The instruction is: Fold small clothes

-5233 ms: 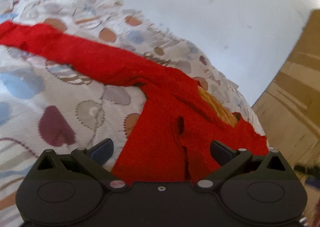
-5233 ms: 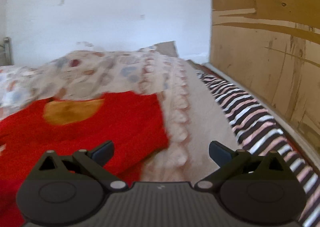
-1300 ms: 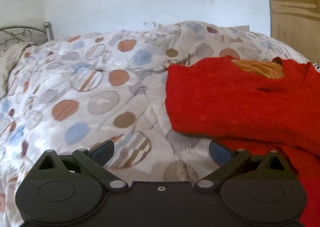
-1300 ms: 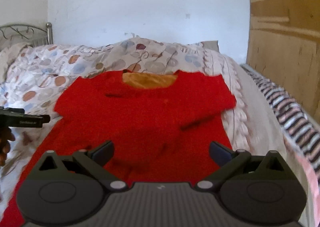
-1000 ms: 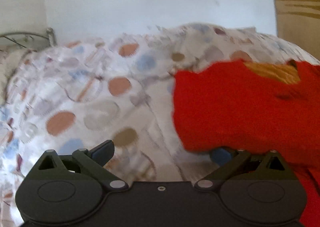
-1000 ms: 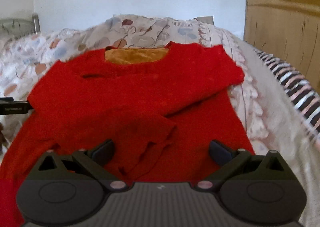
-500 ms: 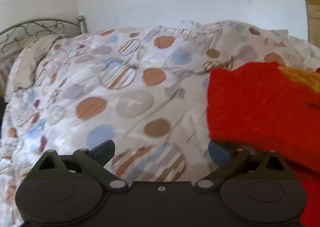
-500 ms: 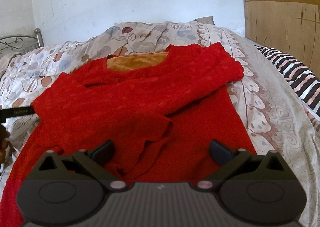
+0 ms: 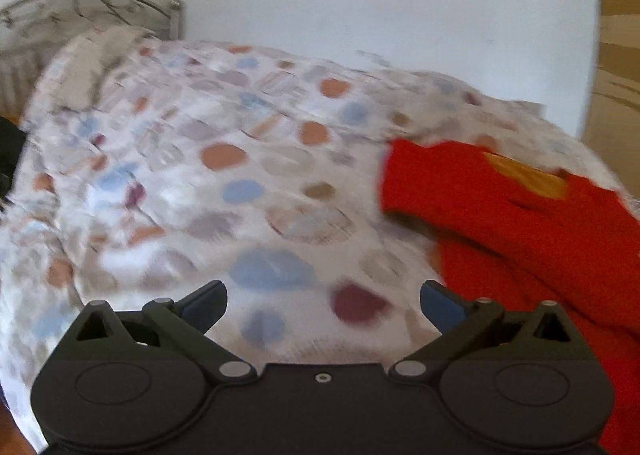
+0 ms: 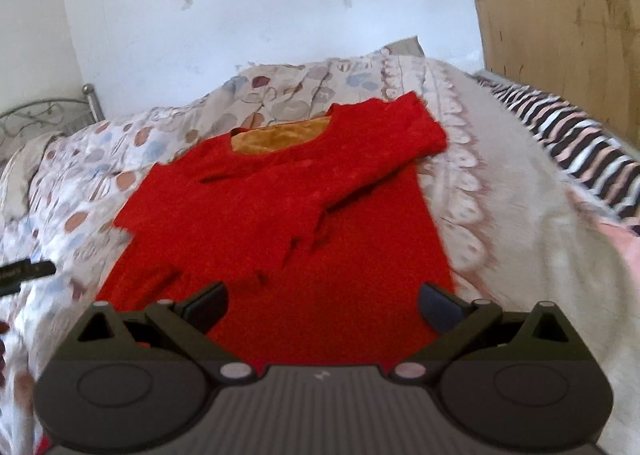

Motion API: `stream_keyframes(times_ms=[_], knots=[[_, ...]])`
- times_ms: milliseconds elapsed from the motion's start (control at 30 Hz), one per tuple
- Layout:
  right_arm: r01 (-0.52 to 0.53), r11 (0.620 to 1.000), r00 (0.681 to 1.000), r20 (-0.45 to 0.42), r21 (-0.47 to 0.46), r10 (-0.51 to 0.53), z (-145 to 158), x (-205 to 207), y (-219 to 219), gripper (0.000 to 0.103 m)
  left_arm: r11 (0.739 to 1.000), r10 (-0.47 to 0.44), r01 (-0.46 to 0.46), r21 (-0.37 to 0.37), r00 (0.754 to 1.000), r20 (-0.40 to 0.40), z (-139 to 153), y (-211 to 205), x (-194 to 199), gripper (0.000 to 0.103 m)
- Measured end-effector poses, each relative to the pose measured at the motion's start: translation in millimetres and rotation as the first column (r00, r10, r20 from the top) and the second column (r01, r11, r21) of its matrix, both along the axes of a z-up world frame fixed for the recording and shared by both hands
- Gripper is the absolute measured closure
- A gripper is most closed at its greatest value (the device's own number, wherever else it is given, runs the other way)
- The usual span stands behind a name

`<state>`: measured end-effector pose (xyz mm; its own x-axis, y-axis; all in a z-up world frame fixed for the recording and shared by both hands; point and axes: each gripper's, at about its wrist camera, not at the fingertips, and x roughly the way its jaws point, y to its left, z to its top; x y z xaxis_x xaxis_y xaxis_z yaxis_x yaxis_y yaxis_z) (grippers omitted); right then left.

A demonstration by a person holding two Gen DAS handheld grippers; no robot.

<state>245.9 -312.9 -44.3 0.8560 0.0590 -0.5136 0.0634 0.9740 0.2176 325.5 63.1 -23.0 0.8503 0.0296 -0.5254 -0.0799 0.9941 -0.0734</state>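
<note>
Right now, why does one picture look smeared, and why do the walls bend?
Left wrist view: motion blur smears the spotted quilt and the red knitted sweater; its tongs stay sharp. Right wrist view: clearer, soft daylight, no glare. Both: fisheye lens curves the edges.

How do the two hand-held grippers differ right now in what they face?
The right hand-held gripper looks straight over the red sweater, which fills the gap between its fingers. The left hand-held gripper faces bare spotted quilt, with the sweater off to its right. The left view is more blurred. Both are open and hold nothing.
</note>
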Motion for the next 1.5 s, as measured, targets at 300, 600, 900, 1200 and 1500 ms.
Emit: stream_keyframes(times_ms=[300, 600, 900, 1200, 1500], knots=[[0.035, 0.998, 0.999, 0.016, -0.045, -0.034, -2.6, -88.4, -13.4, 0.001, 0.97, -0.241, 0.237, -0.051, 0.963, -0.122, -28.8, -16.3, -64.6, 0.001], [0.041, 0.999, 0.999, 0.006, -0.027, -0.041, -10.3, -76.0, -9.9, 0.027, 0.946, -0.302, 0.261, -0.192, 0.924, -0.235, -31.5, -27.3, -50.3, 0.065], [0.094, 0.993, 0.996, 0.009, -0.073, -0.094, -4.5, -78.8, -8.1, 0.097, 0.956, -0.235, 0.18, -0.23, 0.942, -0.239, -19.6, -18.3, -46.6, 0.097], [0.106, 0.993, 0.991, 0.083, 0.046, -0.109, 43.1, -137.7, -39.2, 0.099, 0.964, -0.217, 0.197, -0.177, 0.971, -0.101, 28.1, 8.5, -93.8, 0.103], [0.213, 0.967, 0.977, -0.05, 0.14, -0.208, -1.1, -166.2, -65.5, 0.103, 0.967, -0.212, 0.174, -0.185, 0.955, -0.208, -8.4, 12.2, -89.3, 0.103]])
